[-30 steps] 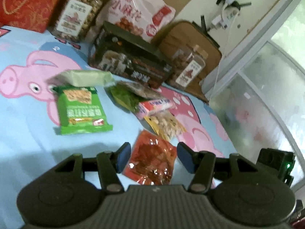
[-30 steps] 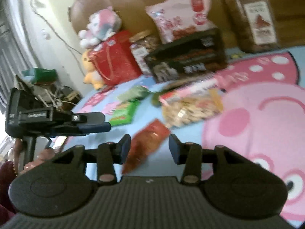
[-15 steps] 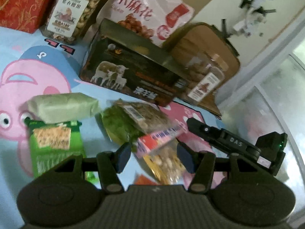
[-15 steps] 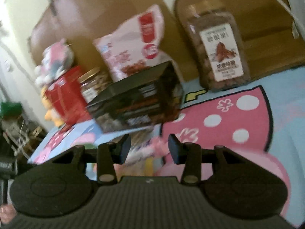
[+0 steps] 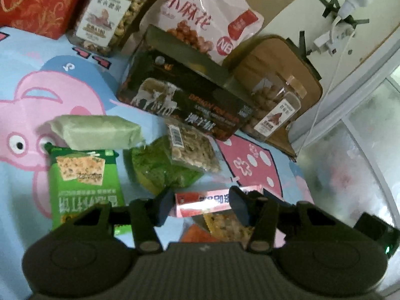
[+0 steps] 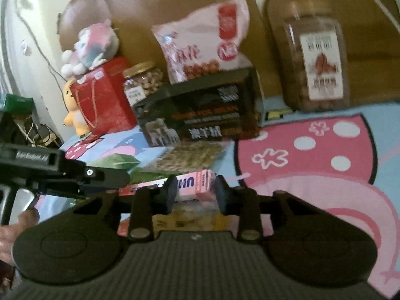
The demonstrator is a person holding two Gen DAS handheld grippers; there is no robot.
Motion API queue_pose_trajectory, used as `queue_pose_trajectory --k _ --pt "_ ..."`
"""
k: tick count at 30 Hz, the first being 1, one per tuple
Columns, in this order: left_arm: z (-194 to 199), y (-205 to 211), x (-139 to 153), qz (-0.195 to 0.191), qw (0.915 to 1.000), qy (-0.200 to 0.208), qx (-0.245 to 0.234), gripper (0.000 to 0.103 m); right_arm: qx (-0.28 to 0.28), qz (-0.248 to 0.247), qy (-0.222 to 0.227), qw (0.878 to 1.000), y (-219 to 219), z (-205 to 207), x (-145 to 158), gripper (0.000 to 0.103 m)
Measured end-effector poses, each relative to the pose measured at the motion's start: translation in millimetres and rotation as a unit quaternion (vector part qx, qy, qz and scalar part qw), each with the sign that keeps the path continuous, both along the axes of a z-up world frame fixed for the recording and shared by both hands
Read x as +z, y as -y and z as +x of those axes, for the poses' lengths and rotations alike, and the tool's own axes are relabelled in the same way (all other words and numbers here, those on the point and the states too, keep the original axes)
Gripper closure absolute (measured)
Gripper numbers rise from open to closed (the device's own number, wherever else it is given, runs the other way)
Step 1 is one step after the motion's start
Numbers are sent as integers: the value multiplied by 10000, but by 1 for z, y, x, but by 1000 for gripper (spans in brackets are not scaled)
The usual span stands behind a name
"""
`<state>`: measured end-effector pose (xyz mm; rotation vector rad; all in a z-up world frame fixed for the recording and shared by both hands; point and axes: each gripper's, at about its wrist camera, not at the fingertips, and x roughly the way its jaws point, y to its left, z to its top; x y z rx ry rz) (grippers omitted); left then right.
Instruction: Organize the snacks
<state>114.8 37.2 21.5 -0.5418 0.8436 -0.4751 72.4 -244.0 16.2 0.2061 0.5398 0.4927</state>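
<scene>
**Both grippers at the pink box, jaws closing**

My left gripper (image 5: 201, 206) stands over the near end of the snack pile on the bed sheet (image 5: 22, 187). Its jaws are closing with the pink box (image 5: 200, 203) between them; I cannot tell whether the pads touch it. My right gripper (image 6: 193, 192) is at the same pink box (image 6: 197, 183) from the other side, jaws closing, the box end between the pads; contact is unclear through blur.

Just beyond the box lie a clear nut packet (image 5: 192, 150) resting on a green leafy packet (image 5: 160, 170). To the left, a green cracker packet (image 5: 85, 182) lies flat, a pale green wrapped bar (image 5: 95, 132) at its far edge. Under the box, a yellow packet (image 5: 225, 225) and an orange-red one (image 5: 197, 235) show at the gripper body.

The back is walled by a dark carton (image 5: 185, 100), a pink bag (image 5: 207, 22) and two jars (image 5: 110, 15) (image 5: 275, 110). Bare sheet lies open to the right (image 6: 312, 150).
</scene>
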Motion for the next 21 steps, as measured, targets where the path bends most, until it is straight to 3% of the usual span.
queue_pose_trajectory --k 5,10,17,21 --pt "-1 -3 30 -104 9994 338 22 54 -247 -2 513 9984 -8 -7 20 70" --pt "23 0 59 -4 9981 620 60 54 -402 44 1051 9936 -12 9 49 71" --pt "85 -9 63 -308 9984 395 260 54 -524 218 1096 9924 -19 74 64 70" --pt "99 -13 53 -450 9982 234 328 54 -531 226 809 9951 -23 104 60 70"
